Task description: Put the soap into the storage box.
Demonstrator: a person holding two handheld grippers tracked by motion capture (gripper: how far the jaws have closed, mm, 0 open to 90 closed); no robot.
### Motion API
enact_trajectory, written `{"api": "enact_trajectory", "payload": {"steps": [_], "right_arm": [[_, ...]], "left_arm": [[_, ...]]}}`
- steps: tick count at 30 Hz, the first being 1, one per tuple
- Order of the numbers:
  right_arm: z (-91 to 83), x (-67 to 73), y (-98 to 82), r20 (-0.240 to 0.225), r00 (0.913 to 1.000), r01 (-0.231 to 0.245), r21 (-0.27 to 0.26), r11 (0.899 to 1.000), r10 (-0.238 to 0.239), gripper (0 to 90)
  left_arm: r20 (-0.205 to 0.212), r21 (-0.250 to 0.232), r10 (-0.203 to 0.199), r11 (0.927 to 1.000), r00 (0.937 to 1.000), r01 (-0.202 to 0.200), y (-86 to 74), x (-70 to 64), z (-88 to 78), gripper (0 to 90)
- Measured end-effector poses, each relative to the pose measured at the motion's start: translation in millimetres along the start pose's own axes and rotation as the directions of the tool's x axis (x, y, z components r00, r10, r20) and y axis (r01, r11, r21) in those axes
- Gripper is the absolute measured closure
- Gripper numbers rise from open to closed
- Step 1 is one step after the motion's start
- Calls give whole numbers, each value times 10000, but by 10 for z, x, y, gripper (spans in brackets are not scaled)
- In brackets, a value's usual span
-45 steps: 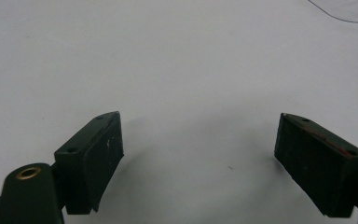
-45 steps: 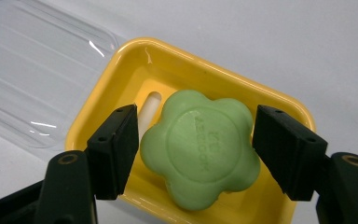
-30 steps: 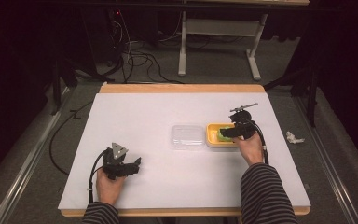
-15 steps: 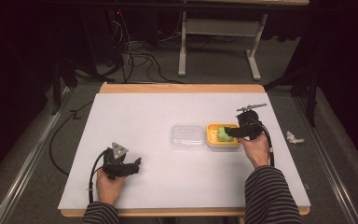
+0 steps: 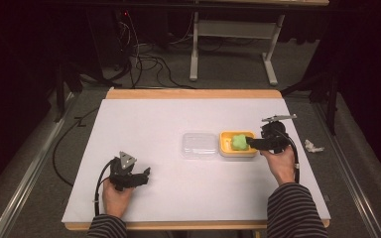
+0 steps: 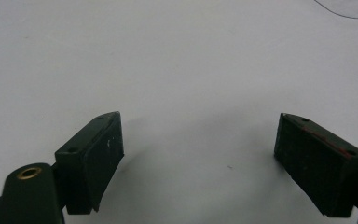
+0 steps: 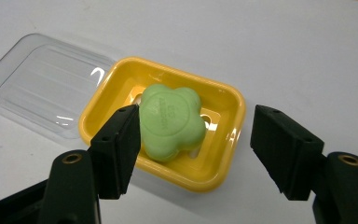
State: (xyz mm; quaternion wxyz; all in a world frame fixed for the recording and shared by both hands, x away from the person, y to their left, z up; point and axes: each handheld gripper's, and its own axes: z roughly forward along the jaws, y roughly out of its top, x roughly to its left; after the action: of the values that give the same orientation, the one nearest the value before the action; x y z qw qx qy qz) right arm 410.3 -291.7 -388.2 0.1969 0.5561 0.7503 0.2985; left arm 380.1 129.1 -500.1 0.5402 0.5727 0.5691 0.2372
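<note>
A green flower-shaped soap (image 7: 172, 121) lies in a yellow soap dish (image 7: 214, 177) at the table's centre right, where the soap (image 5: 238, 142) and dish (image 5: 225, 151) also show from above. My right gripper (image 7: 196, 116) hovers just right of the dish, pointing left at it. Its jaws stand apart and have just closed a little, and they press on nothing. In the high view the right gripper (image 5: 252, 143) reaches the dish's right rim. My left gripper (image 5: 146, 173) rests near the front left, open over bare white table (image 6: 200, 126).
A clear plastic lid (image 5: 199, 145) lies flat against the dish's left side; the lid (image 7: 42, 88) also shows in the right gripper view. A crumpled white scrap (image 5: 312, 146) sits near the table's right edge. White table surface (image 5: 154, 124) spreads to the left and far side.
My right hand has drawn back to the right and slightly up, away from the dish. The soap stays in the dish. The left hand has kept still.
</note>
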Motion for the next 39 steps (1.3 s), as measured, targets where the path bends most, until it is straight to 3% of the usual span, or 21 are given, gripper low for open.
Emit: {"api": "enact_trajectory", "payload": {"steps": [39], "right_arm": [[-413, -31, -309, -9, 9999, -168, -1387, 9902, 168, 345]], "left_arm": [[36, -47, -133, 9999, 9999, 133, 10, 9, -5, 165]]}}
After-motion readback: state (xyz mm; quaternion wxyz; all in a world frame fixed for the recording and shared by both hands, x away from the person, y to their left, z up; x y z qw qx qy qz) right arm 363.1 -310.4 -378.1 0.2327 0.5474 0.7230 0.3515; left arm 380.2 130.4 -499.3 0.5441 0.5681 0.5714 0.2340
